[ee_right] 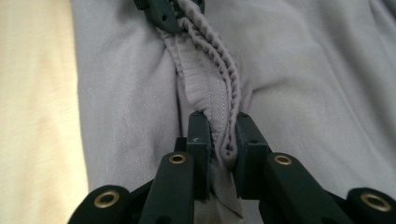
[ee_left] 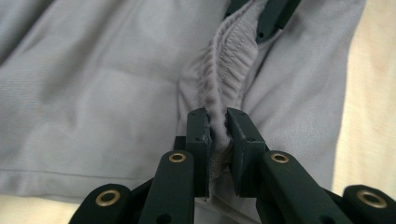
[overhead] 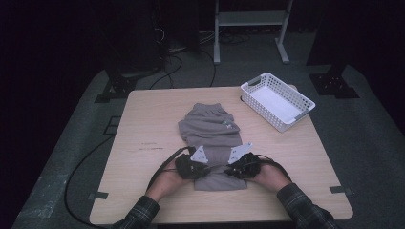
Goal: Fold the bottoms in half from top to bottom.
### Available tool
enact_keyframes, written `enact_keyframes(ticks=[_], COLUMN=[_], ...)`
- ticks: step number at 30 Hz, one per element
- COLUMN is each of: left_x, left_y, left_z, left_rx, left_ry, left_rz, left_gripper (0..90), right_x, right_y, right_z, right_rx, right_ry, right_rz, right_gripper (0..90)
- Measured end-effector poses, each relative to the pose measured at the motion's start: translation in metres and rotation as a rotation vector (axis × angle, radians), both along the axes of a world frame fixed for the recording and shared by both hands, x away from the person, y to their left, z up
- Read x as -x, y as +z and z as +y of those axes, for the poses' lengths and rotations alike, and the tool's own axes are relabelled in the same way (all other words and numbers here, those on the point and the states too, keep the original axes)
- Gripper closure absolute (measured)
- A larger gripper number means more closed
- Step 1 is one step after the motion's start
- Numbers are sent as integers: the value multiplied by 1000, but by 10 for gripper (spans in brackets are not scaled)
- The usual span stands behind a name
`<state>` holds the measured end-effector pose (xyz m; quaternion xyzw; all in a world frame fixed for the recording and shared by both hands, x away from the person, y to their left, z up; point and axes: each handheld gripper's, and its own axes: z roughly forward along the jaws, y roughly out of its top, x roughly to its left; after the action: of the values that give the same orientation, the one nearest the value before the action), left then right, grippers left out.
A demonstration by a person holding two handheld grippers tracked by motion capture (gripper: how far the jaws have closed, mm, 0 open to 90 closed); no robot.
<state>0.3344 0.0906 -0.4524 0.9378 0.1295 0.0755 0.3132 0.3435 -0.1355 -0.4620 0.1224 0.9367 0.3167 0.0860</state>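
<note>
So from the high view you get the whole layout: a grey pair of shorts (overhead: 211, 138) lying flat around the middle of the wooden table (overhead: 143, 138), running from mid-table back toward the near edge, where both hands sit just beside each other. The left gripper (overhead: 191, 167) and the right gripper (overhead: 241, 167) are both down on the near end of the fabric, but from up there you can't really tell what the jaws are doing, they're just dark lumps with grey plates on top. There's also a white plastic basket (overhead: 277, 100) sitting at the far right corner of the table, well apart from the shorts. The close views fill in what the overhead misses. In the left gripper view the left gripper (ee_left: 218, 135) is clenched on the ribbed elastic waistband (ee_left: 229, 60), a bunched ridge of cloth pinched tight between the two black pads, and the other gripper's tip shows at the top edge, gripping the same band farther along. The right gripper view shows the right gripper (ee_right: 224, 137) clamped on the waistband (ee_right: 210, 65) too, with the gathered stitching running up between the pads, and a strip of bare tabletop along the left side.
</note>
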Motion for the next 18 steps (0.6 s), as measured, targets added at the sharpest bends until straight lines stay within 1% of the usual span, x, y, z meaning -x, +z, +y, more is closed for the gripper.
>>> enact_keyframes(ticks=[2, 3, 6, 7, 13, 15, 16, 17, 18], left_x=[9, 14, 29, 33, 67, 77, 81, 84, 84], left_y=[1, 1, 2, 2, 1, 1, 1, 1, 1], left_z=[0, -1, -2, -2, -2, -2, -2, -2, -2], left_rx=[-9, -15, -21, -17, -1, 9, 10, 11, 11], left_ry=[-23, -36, -70, -77, -139, -154, -162, -171, -171], left_rz=[13, 12, 35, 43, 109, 129, 142, 145, 145], left_gripper=[800, 800, 800, 800, 800, 800, 800, 800, 800], right_x=[8, 13, 26, 31, 63, 73, 78, 82, 82], right_y=[1, 1, 1, 2, 1, 1, 1, 1, 1], right_z=[-1, -1, -2, -3, -8, -9, -9, -9, -9], right_rx=[-1, -3, 6, 7, -7, -7, -7, -4, -4], right_ry=[14, 23, 49, 59, 125, 142, 151, 159, 159], right_rz=[23, 34, 51, 55, 101, 124, 129, 139, 139], right_gripper=[782, 782, 781, 781, 781, 781, 780, 780, 780])
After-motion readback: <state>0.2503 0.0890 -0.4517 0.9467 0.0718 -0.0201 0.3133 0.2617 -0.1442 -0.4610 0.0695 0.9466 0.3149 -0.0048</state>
